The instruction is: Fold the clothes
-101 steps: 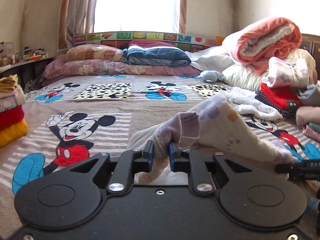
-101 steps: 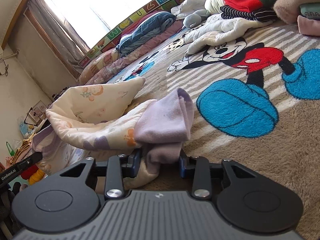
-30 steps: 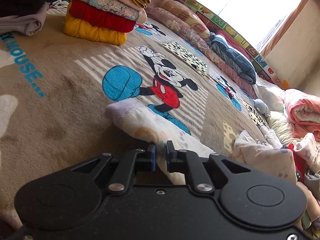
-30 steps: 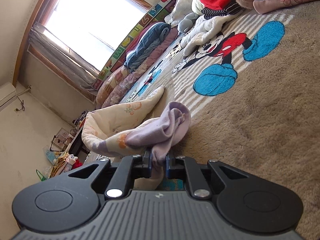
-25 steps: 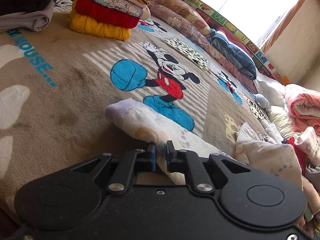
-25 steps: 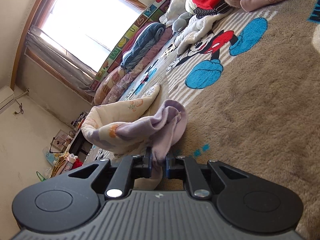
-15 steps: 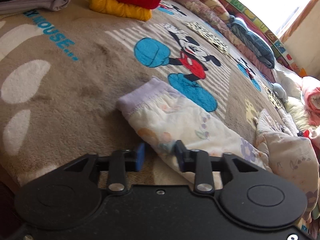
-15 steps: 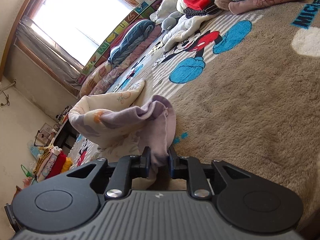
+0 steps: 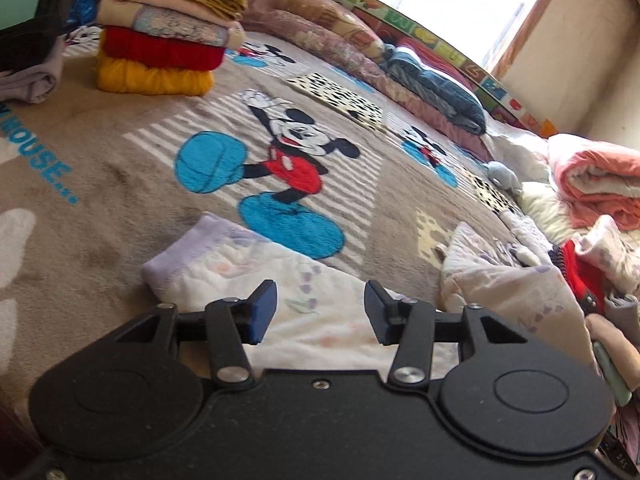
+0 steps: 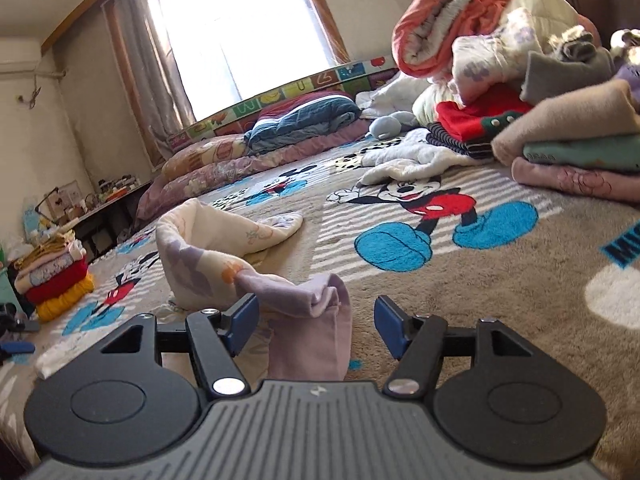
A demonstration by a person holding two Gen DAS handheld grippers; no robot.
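Observation:
A cream child's garment with pastel prints and lilac cuffs (image 9: pixel 248 272) lies on the Mickey Mouse blanket (image 9: pixel 120 184). My left gripper (image 9: pixel 318 314) is open just above its near leg, touching nothing. In the right wrist view the same garment (image 10: pixel 208 252) bunches up, and its lilac cuff (image 10: pixel 312 320) lies loose between the open jaws of my right gripper (image 10: pixel 316 322).
A folded stack of yellow, red and beige clothes (image 9: pixel 160 52) stands at the far left. Unfolded laundry and a coral blanket roll (image 10: pixel 472 12) pile up at the right, with folded items (image 10: pixel 580 152) beside them. Pillows (image 10: pixel 280 132) line the window side.
Both grippers carried the garment toward the near edge of the bed and laid it down. The left jaws opened first, then the right jaws opened and let go of the lilac cuff.

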